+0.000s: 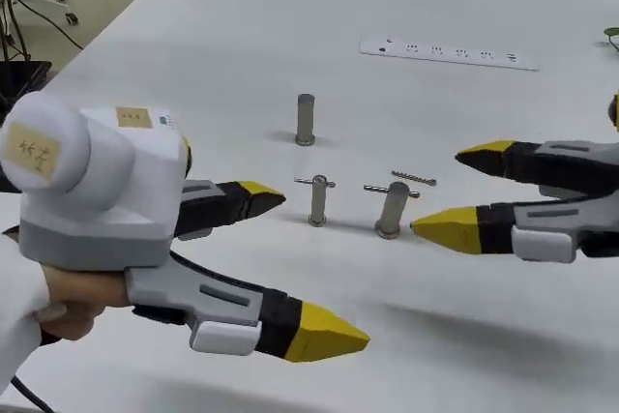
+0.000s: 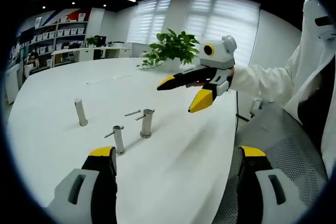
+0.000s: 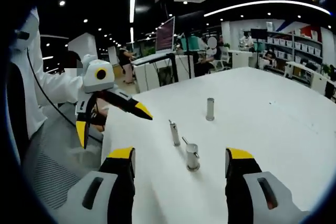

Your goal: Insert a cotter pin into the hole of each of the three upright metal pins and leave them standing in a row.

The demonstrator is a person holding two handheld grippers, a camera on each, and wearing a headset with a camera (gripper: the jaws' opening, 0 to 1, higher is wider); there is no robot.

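The sticker's writing on the left gripper (image 1: pixel 305 266) is too blurred to read. It and the right gripper (image 1: pixel 453 189) gape empty. Mid-frame between them stand three metal pins (image 1: pixel 318 200), with a loose cotter pin (image 1: pixel 414 178) just beside.

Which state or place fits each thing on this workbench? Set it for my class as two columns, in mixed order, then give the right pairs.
Things:
1. far grey metal pin
2. thick grey metal pin, rightmost in the head view
3. loose thin metal cotter pin
4. white power strip

States or places:
A. lies flat beside the thick pin
B. stands with nothing through its hole
C. lies far back, beyond all the pins
D. stands with an inserted cotter pin through its top

Pairs: 1-B, 2-D, 3-A, 4-C.
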